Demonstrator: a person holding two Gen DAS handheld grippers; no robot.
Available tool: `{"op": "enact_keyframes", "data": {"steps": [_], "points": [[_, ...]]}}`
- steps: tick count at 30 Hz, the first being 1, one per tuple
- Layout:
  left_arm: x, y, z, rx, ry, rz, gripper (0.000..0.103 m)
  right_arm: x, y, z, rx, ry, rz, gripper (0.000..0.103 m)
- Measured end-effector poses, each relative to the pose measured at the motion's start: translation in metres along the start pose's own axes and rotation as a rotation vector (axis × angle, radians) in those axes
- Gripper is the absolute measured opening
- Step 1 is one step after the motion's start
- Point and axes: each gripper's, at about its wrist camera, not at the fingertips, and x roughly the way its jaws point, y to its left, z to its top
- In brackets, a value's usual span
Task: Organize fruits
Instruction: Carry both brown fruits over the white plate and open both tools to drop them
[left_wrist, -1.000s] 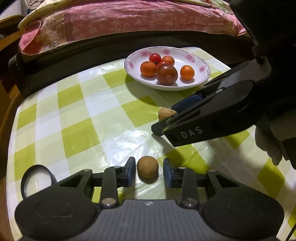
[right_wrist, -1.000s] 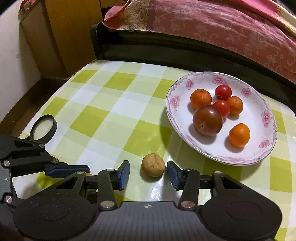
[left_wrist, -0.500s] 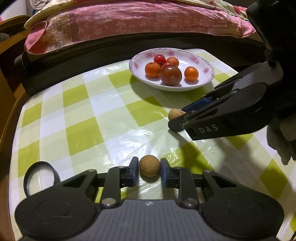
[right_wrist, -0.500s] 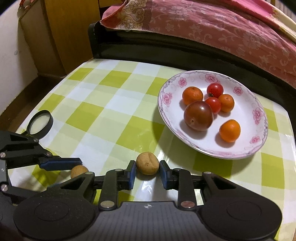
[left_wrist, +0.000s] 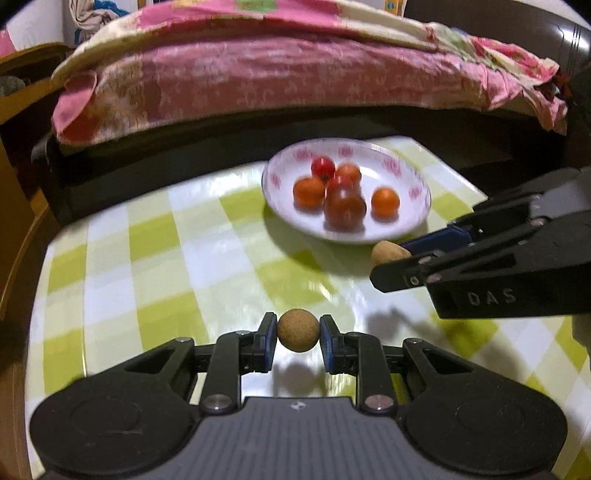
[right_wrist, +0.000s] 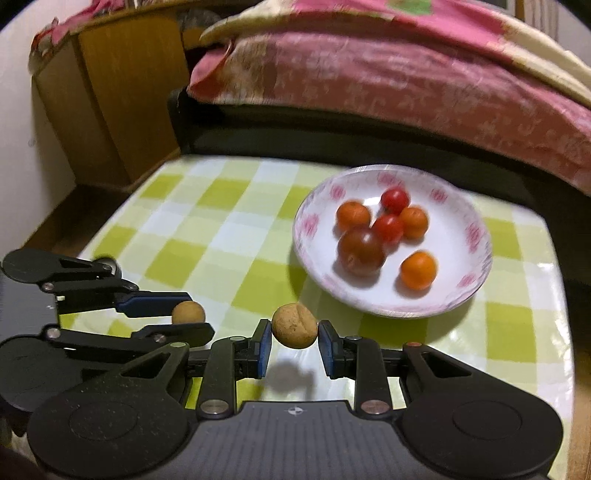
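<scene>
Lifted since before, each tool grips a brown fruit above the checkered tablecloth (left_wrist: 155, 258) beside a bed (left_wrist: 258, 74).

Motion blur softened the plate (left_wrist: 417, 192) and its fruit in both views, so the rim pattern could not be read. The right gripper (left_wrist: 391, 258) hid most of its brown fruit (left_wrist: 388, 252) in the left view; its body ran off the frame's right edge.

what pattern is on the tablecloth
The tablecloth has a check of lime-green, pale-green and white squares, clearest in the right wrist view.
</scene>
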Motion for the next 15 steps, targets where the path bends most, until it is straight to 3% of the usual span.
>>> {"op": "enact_keyframes", "data": {"steps": [5,15], "points": [[0.010,-0.005,0.029,-0.006,-0.053,0.011,0.034,-0.008,-0.018,0.012,0.035,-0.041,-0.037,0.023],[0.049,-0.012,0.066,0.023,-0.073,0.044,0.034,0.006,-0.055,0.025,0.060,-0.043,-0.117,0.023]]}}
